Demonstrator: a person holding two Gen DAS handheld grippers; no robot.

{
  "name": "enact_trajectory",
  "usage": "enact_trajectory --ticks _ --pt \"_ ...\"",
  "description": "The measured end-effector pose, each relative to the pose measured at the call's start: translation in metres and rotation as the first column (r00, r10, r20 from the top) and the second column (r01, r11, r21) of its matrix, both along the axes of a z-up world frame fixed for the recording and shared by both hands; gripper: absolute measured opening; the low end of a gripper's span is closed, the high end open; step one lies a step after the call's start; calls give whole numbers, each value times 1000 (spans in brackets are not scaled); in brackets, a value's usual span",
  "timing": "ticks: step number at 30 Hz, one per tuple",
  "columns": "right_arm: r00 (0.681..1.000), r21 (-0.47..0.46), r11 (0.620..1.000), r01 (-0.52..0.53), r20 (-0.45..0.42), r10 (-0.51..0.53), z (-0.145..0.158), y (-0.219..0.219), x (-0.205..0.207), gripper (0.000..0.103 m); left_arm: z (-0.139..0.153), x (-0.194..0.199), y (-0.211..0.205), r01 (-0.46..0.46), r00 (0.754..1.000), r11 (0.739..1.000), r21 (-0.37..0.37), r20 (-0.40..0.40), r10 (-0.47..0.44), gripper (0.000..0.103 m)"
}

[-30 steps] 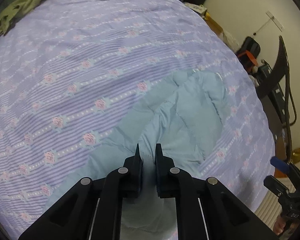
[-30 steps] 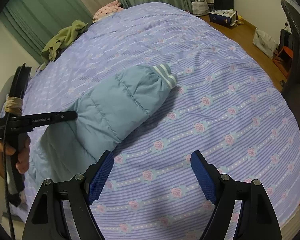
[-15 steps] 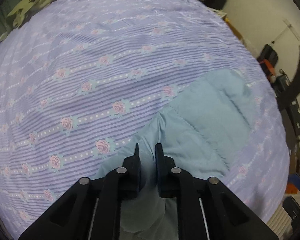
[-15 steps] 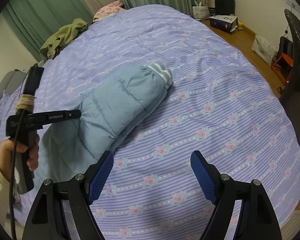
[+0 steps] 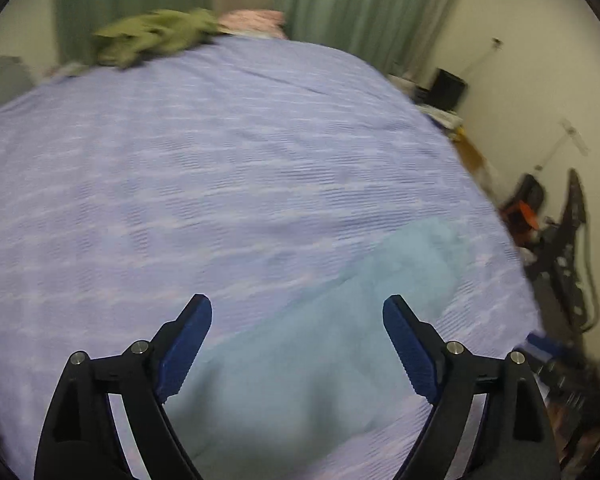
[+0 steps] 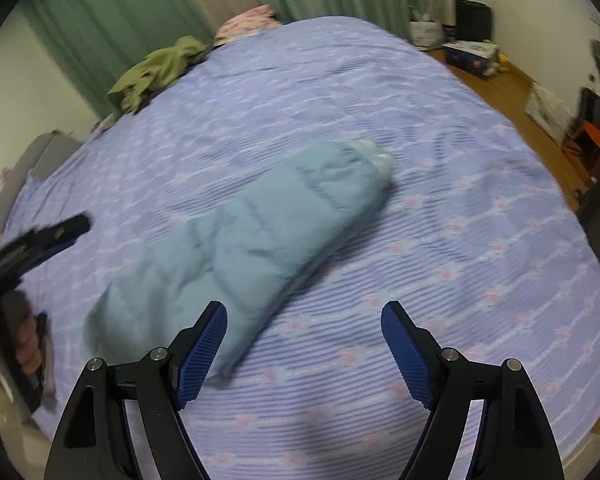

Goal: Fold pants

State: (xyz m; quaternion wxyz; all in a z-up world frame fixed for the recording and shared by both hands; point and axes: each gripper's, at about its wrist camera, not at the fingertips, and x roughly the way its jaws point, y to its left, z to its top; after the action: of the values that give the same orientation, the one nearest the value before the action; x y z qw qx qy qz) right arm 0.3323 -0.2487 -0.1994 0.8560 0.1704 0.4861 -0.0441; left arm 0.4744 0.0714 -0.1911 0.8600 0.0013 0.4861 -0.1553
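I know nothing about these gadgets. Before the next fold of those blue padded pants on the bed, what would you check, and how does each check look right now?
1. Left gripper empty and open: ok, its jaws stand wide apart with nothing between them.
2. Right gripper empty and open: ok, also spread wide above the bedspread.
3. Pants lying on the bed, held by neither gripper: ok.
4. Pants folded lengthwise with legs stacked: looks ok, one long bundle with the striped cuff at the far end.
5. Edges neatly aligned: cannot tell, both views are blurred.
6. Green garment away from the pants: ok, it lies near the far edge.
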Motion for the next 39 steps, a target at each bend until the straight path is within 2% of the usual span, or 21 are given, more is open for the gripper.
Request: enact_trajectory --ticks 3,7,10,15,17,19,21,22,26,28,32,34,36,38,39 --pt "994 -4 994 -110 4 110 -3 41 3 80 -13 -34 47 -78 996 997 21 -36 79 88" --pt "969 -13 970 -244 -33 244 -19 93 3 80 -53 -57 102 -213 967 977 -26 -148 207 87" --pt "951 -22 953 -302 -75 299 -33 119 -2 80 -81 -64 124 -293 939 952 -94 -214 268 85" --pt "934 -38 941 -338 -141 329 -53 139 -8 80 -118 -64 131 -350 912 922 -168 -286 294 78" --pt "933 -40 943 -331 -161 321 -58 140 -8 80 -131 -59 128 -355 904 917 -182 -319 286 71" --pt "936 -38 948 -315 -177 304 -63 138 -8 80 -138 -56 127 -369 896 906 -207 -338 288 50" --pt "940 -36 954 -299 -186 288 -66 136 -6 80 -145 -54 126 -407 875 891 -202 -365 317 40" --pt "940 -35 956 -292 -192 280 -68 136 -5 80 -148 -52 126 -415 869 891 -183 -370 329 35" --pt "943 -35 958 -285 -191 274 -69 138 0 80 -149 -55 131 -453 842 886 -101 -374 389 33" --pt "943 -45 956 -292 -183 279 -69 139 3 80 -152 -53 128 -440 849 898 -29 -338 405 35" --pt "936 -55 943 -328 -156 316 -71 137 6 80 -150 -49 119 -397 872 917 43 -294 391 42" --pt "931 -31 937 -347 -131 341 -71 134 8 80 -137 -53 114 -378 884 921 100 -256 391 55" --pt "920 -3 925 -379 -108 377 -71 130 9 80 -117 -67 111 -376 899 914 151 -178 399 65" --pt "907 22 911 -412 -90 412 -72 125 10 80 -97 -83 109 -382 910 905 189 -98 404 66" --pt "902 37 906 -422 -87 424 -72 124 11 79 -90 -90 109 -367 919 912 182 -81 386 66"
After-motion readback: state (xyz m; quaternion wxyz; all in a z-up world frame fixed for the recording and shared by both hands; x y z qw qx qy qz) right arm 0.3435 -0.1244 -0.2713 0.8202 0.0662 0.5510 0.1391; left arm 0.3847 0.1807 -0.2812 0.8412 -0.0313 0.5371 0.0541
